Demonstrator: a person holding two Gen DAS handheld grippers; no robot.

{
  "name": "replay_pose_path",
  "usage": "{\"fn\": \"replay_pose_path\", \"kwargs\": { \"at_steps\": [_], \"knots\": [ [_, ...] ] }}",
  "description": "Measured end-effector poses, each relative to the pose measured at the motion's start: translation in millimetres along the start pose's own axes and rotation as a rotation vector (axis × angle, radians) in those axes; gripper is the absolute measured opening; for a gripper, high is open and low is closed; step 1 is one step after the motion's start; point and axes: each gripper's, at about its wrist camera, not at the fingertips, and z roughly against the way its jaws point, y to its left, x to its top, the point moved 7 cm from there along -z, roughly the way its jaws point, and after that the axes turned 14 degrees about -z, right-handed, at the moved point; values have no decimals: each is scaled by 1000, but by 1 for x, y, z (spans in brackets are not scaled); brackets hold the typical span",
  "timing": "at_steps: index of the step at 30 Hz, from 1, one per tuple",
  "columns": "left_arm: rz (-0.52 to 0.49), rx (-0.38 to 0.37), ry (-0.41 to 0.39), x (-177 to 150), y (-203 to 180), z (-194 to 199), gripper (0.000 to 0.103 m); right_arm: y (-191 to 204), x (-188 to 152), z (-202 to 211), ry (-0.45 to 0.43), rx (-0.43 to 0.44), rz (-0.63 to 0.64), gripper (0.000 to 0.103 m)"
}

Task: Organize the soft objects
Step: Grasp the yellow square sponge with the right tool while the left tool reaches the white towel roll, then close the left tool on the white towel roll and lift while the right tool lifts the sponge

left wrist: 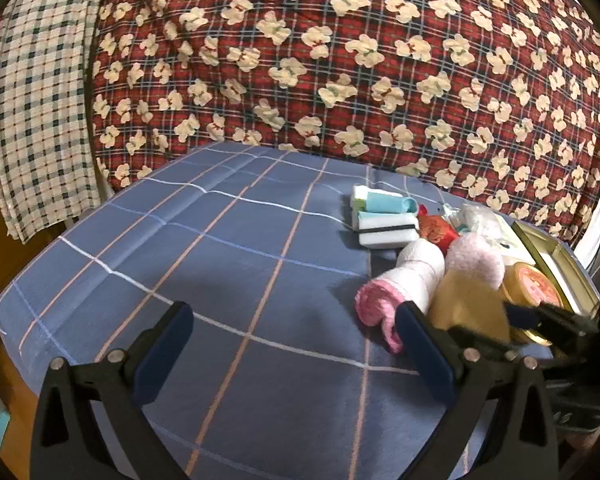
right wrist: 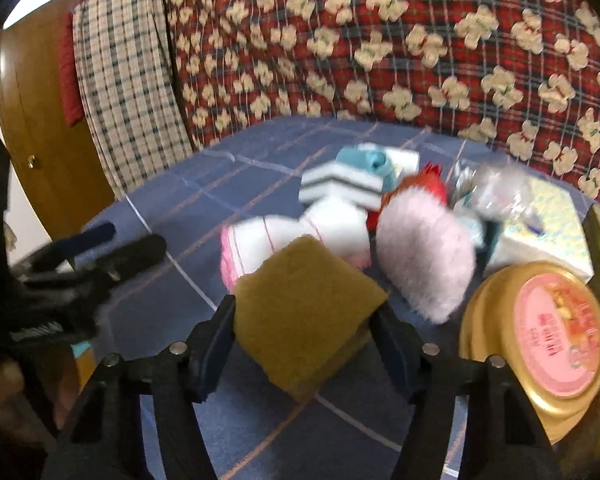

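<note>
A folded mustard-yellow cloth (right wrist: 300, 300) sits between the fingers of my right gripper (right wrist: 306, 320), and both pads press on its sides. It rests on the blue checked sheet (right wrist: 204, 208). Behind it lie a rolled white-and-pink towel (right wrist: 296, 232) and a fluffy pale pink item (right wrist: 428, 256). In the left wrist view the yellow cloth (left wrist: 468, 300) and the rolled towel (left wrist: 400, 284) lie to the right of my left gripper (left wrist: 294, 314). That gripper stands open over bare sheet with nothing between its fingers.
White striped sponges with a teal roll (left wrist: 384, 220) and a red item (left wrist: 436, 230) lie farther back. A gold tin with a pink lid (right wrist: 540, 340) and a gold-rimmed box (left wrist: 556, 268) stand at the right. A red bear-print quilt (left wrist: 340, 60) rises behind.
</note>
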Motion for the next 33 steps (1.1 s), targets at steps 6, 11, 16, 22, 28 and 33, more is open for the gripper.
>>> {"fn": "replay_pose_path", "kwargs": {
  "at_steps": [6,11,16,22,28,33],
  "knots": [
    [-39,-35,-5,12,-18,-7,102,-9,18,19,-124,-90,8,67],
    [-86,-61,3,23,-37,-19,102,-26,28,23,-167,-128,-28,67],
    [-116,-77,27,30,-46,-33,101,-44,35,28,-198,-151,-73,67],
    [-159,-132,67,28,-62,-47,86,-57,37,31,-226,-149,-122,67],
    [-232,-178,98,28,-82,-58,63,-57,36,28,-228,-148,-122,67],
    [-246,-200,119,25,-88,-66,39,-58,36,28,-229,-145,-120,68]
  ]
}}
